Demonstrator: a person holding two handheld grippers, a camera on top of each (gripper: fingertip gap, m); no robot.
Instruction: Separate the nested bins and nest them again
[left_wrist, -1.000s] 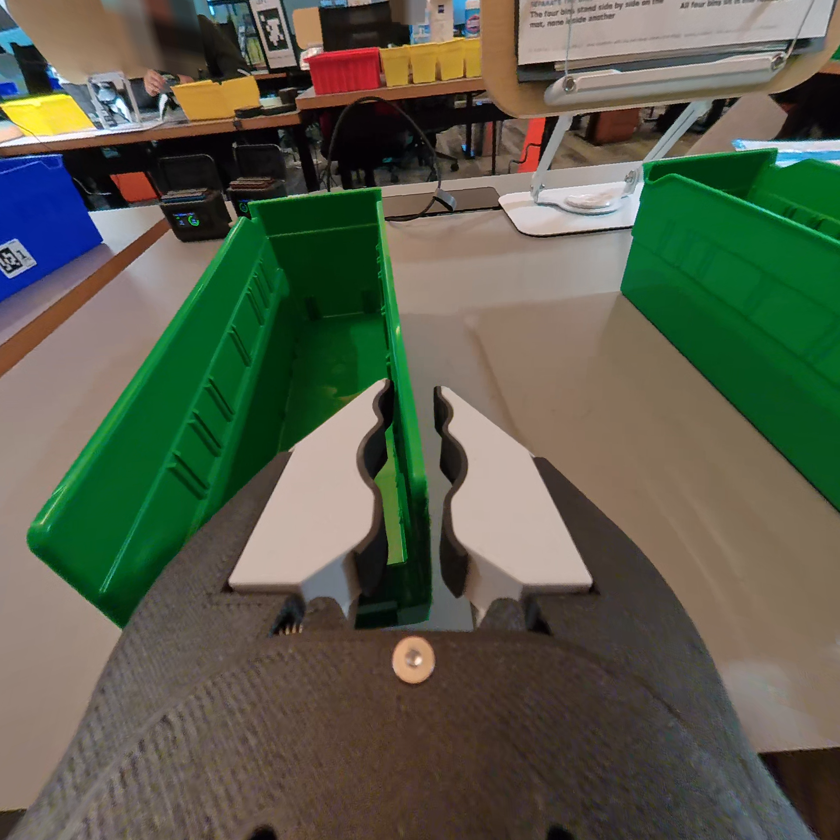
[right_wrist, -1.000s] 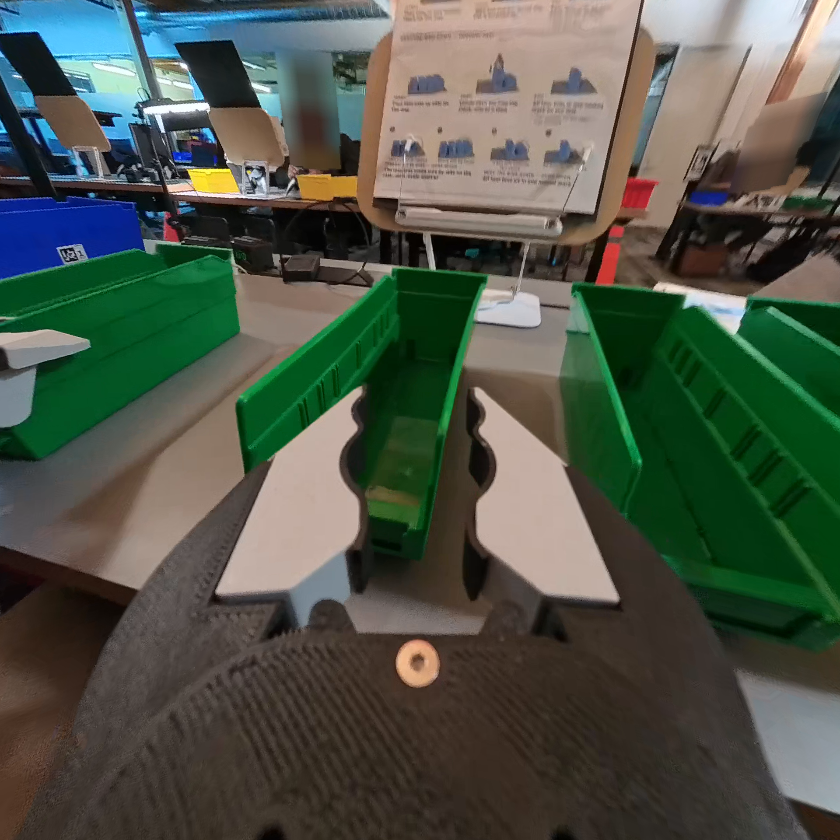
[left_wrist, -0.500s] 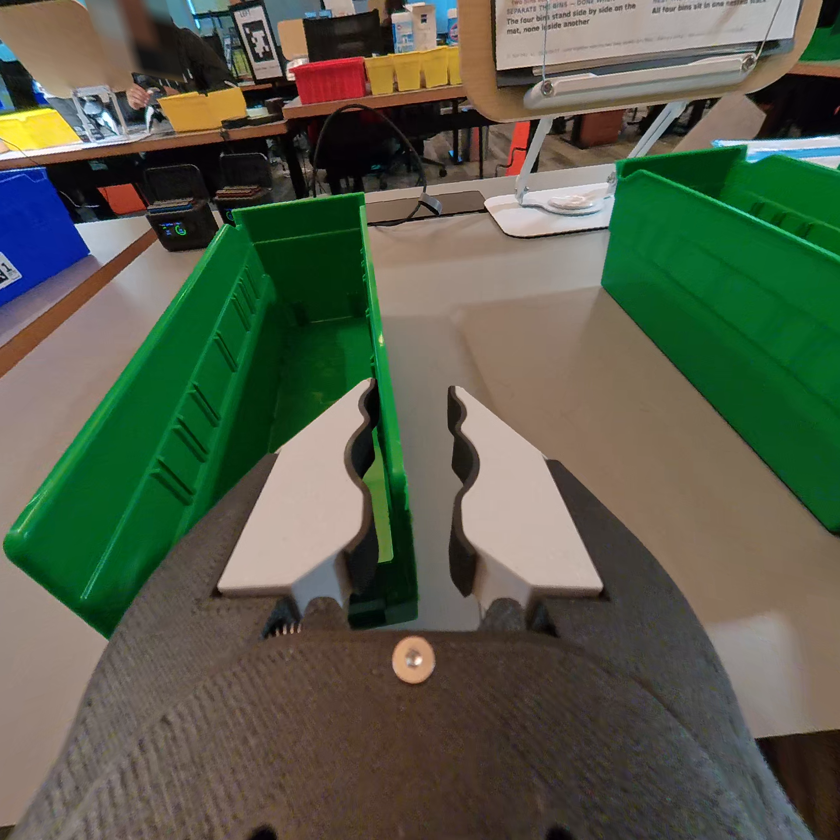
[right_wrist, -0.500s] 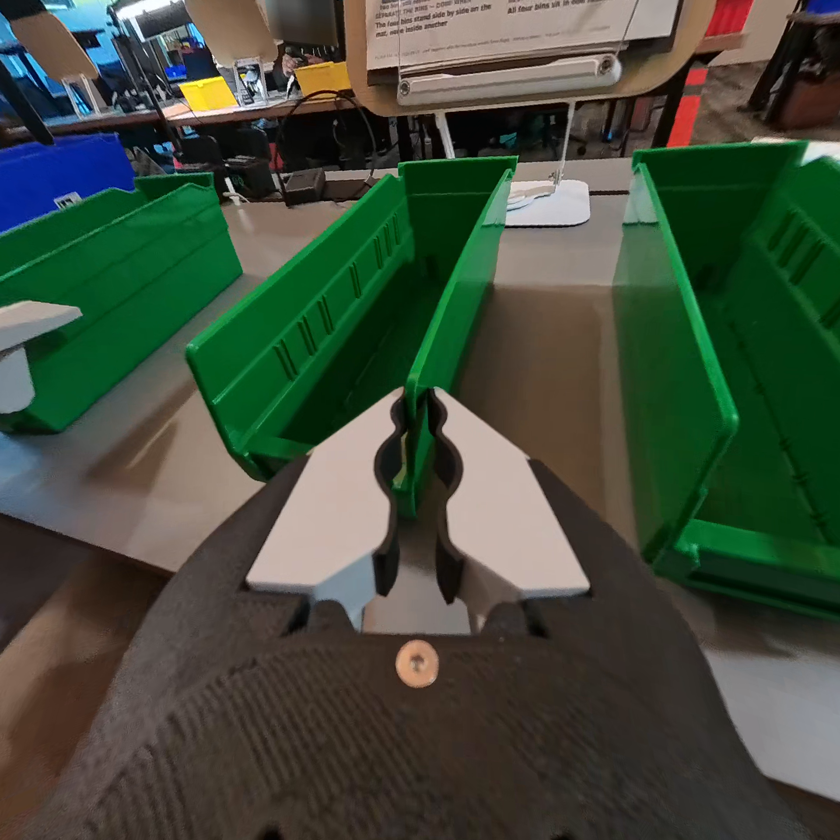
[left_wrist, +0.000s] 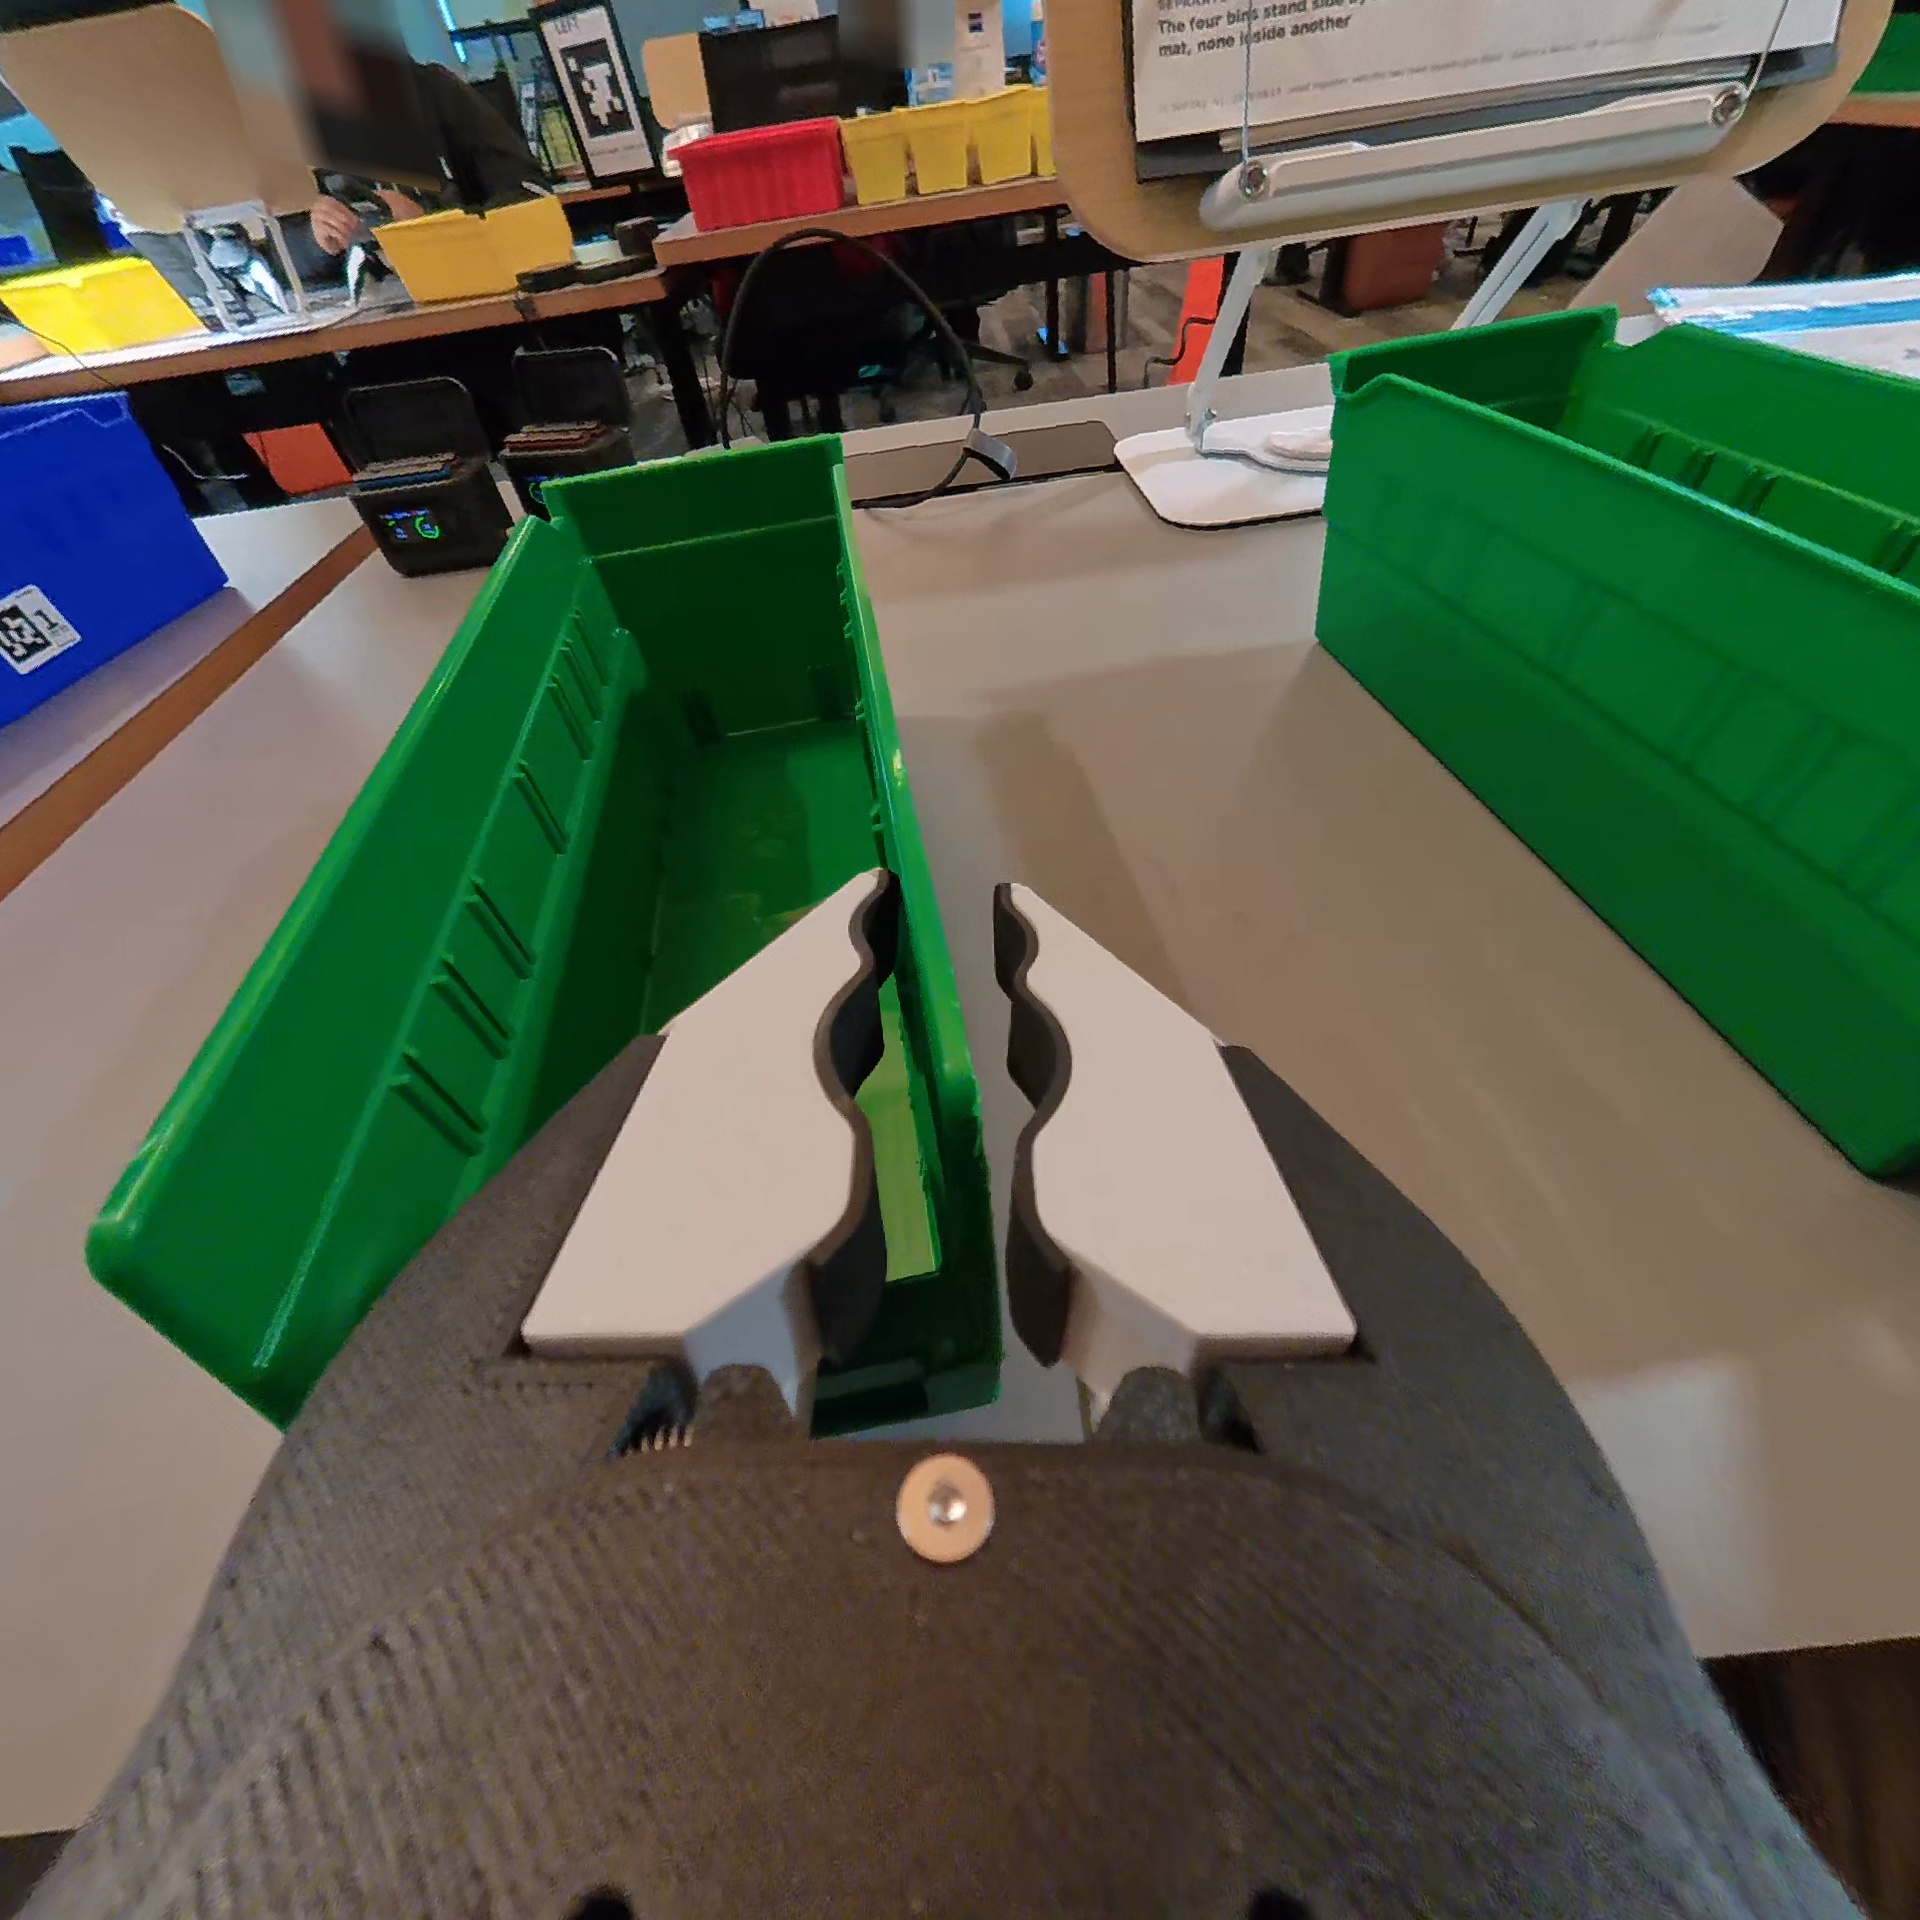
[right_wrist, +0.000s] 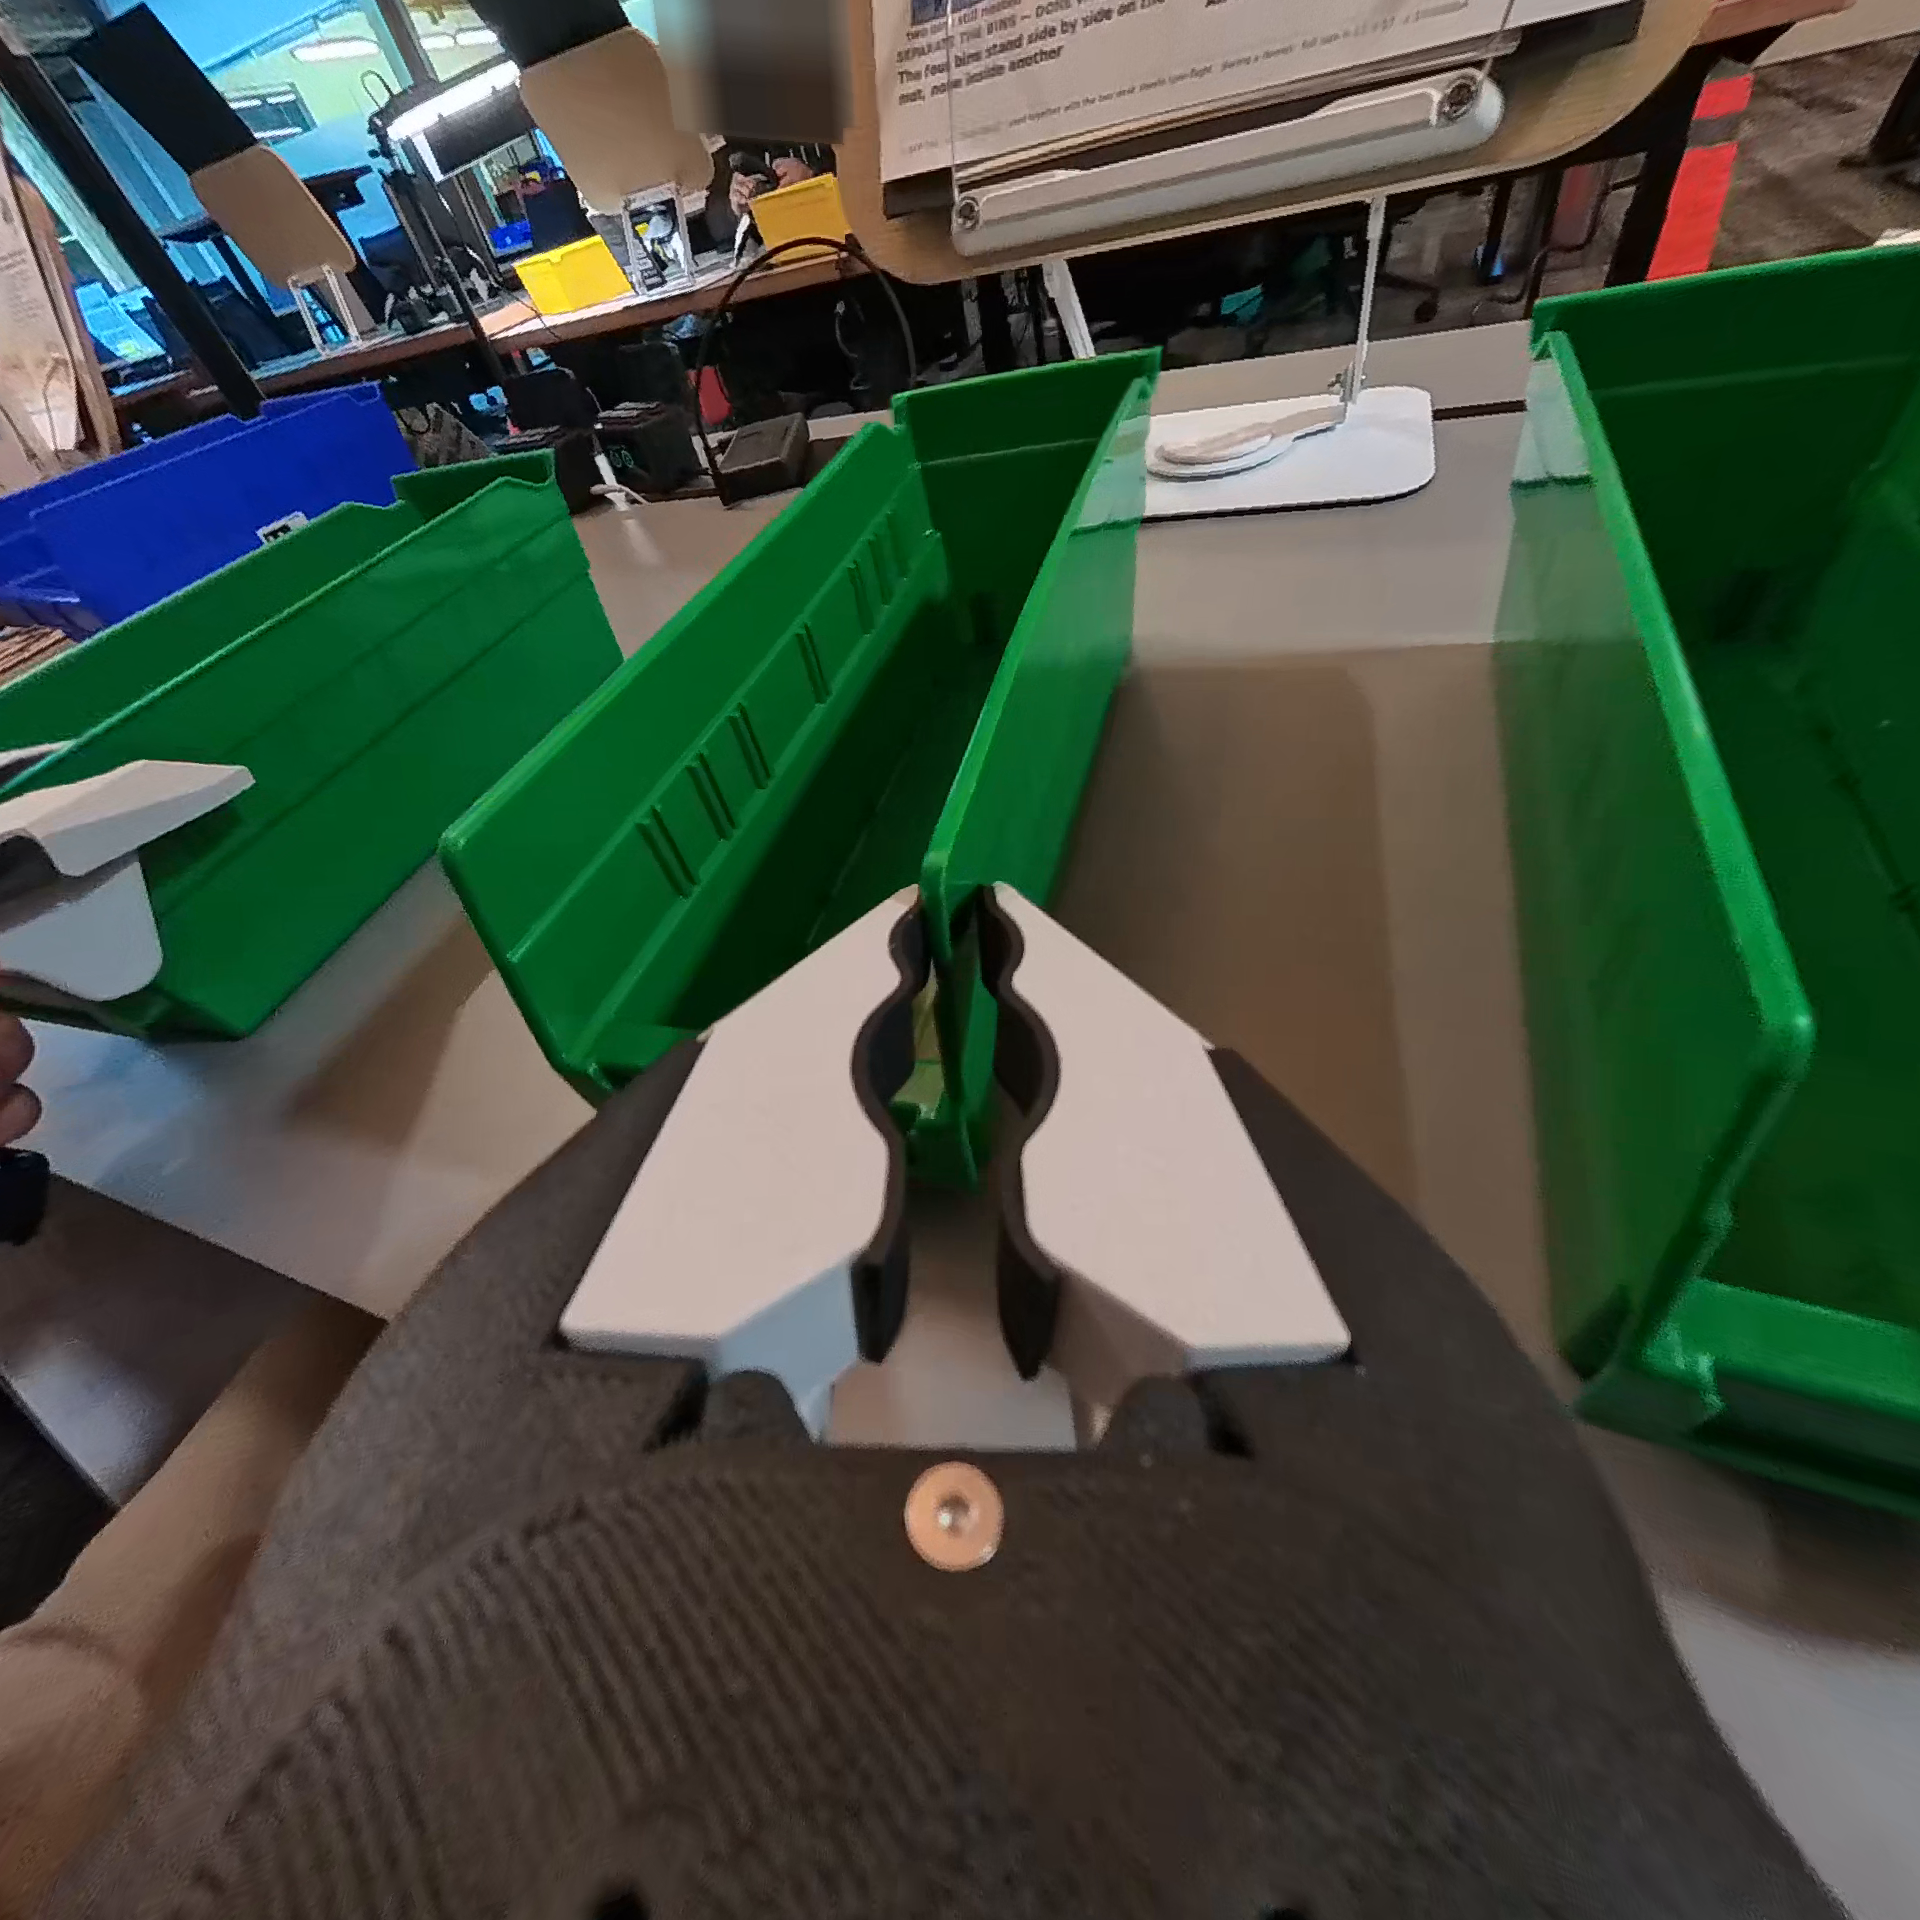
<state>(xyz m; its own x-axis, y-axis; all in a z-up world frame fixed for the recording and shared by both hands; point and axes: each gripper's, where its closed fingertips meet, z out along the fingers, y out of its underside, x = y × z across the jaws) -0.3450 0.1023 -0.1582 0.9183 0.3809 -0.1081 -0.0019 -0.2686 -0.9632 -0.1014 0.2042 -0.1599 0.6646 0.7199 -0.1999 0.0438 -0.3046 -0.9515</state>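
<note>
Three green bins stand apart on the grey table. My left gripper (left_wrist: 945, 894) is open and straddles the right wall of the left bin (left_wrist: 416, 935): one finger is inside, one outside. My right gripper (right_wrist: 956, 896) is shut on the near end of the right wall of the middle bin (right_wrist: 748, 748). The middle bin also shows in the left wrist view (left_wrist: 1610, 727). The left bin (right_wrist: 343, 707) and a finger (right_wrist: 125, 800) of the left gripper show at the left of the right wrist view. A third green bin (right_wrist: 1642, 831) stands to the right.
A paper stand (left_wrist: 1455, 104) on a white base (left_wrist: 1236, 468) stands at the back of the table. A blue bin (left_wrist: 83, 561) and black charger boxes (left_wrist: 416, 509) sit at the back left. The table's front edge (right_wrist: 260, 1247) is close below the grippers.
My right gripper moved forward and down onto the middle bin's right wall and closed on it. My left gripper stayed over the left bin's right wall, its jaws still apart.
</note>
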